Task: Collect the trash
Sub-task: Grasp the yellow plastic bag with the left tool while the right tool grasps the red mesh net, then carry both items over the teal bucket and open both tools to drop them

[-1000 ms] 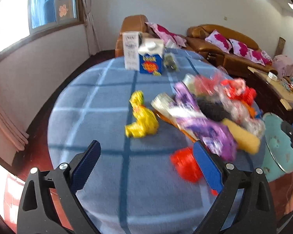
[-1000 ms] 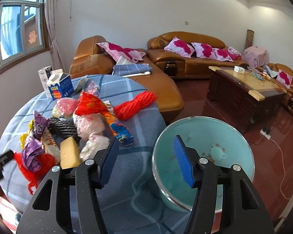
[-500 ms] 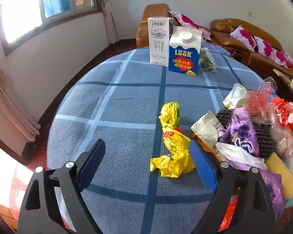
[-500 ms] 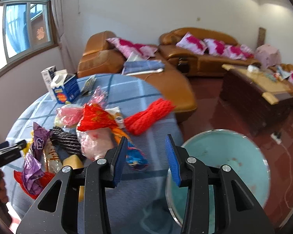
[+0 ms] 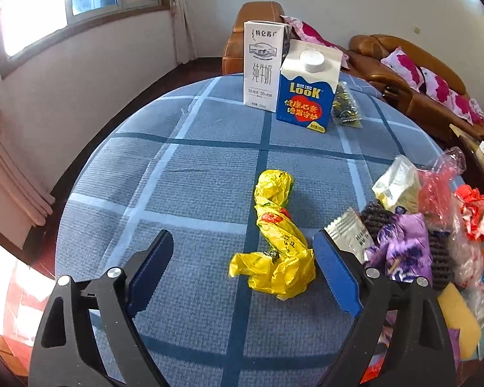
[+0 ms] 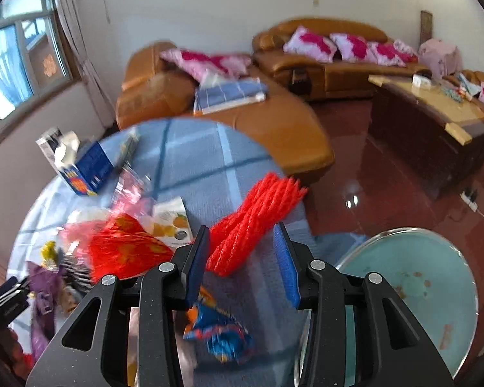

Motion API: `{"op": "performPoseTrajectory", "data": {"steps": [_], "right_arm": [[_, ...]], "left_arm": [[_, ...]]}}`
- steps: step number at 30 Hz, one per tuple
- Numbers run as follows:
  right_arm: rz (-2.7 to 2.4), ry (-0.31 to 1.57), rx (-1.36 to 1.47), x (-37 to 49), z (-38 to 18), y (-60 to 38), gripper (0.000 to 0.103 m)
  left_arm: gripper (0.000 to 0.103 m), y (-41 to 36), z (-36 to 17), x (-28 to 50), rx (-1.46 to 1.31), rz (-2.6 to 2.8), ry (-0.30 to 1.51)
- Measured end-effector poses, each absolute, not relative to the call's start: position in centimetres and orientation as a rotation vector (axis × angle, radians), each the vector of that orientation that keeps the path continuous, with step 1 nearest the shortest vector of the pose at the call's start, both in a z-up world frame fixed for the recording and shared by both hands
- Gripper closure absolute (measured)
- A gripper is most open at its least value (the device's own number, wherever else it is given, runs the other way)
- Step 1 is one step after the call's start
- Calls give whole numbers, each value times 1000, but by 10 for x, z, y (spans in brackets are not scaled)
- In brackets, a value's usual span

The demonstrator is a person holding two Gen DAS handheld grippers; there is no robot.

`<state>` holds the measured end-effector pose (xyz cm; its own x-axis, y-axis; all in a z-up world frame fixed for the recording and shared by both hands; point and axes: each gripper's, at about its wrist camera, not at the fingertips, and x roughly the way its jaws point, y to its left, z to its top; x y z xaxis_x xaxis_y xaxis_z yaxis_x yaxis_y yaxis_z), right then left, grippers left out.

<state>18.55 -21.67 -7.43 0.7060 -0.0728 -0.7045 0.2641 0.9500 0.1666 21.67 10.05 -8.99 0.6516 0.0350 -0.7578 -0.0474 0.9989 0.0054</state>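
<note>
Over the blue checked surface (image 5: 184, 167), the left gripper (image 5: 243, 269) has swung onto the crumpled yellow plastic wrapper (image 5: 276, 242), its wide fingers narrowing slightly but untouching, while the right gripper (image 6: 240, 253), half-closed and empty, now frames the red mesh netting (image 6: 253, 222), so both pickups look imminent.

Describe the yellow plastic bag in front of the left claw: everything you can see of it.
The yellow plastic bag is thin, crinkled film with red and black print, twisted into a long rope that runs away from the camera and bunches into a loose wad at the near end. It lies flat on the blue checked tablecloth, apart from the trash pile to its right. The left claw stands open around its near end; neither pad seems to touch it.
</note>
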Motion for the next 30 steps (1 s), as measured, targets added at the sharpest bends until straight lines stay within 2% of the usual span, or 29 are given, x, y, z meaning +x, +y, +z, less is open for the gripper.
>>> {"op": "performPoseTrajectory", "data": {"steps": [1,2,3,5,7,9,12,21,30], "right_arm": [[-179,791,273,191,-79,-217,63],[-165,821,285,198,-86,-217,65],[-154,838,295,201,-89,-217,75],[-127,860,326,205,-97,-218,80],[-114,845,332,205,-97,-218,90],[-101,833,313,203,-94,-216,91],[-96,808,320,199,-87,-216,92],[-134,596,219,137,-23,-212,92],[-189,589,182,72,-29,-219,92]], "left_arm": [[23,99,-93,219,-1,57,873],[32,99,-98,222,7,58,890],[39,100,-102,224,1,51,910],[50,109,-107,230,-85,5,945],[52,115,-106,232,-101,17,935],[57,117,-104,232,-95,30,920],[60,115,-98,226,-52,53,881],[60,110,-42,192,-41,45,725],[60,49,-23,147,10,-117,676]]}}
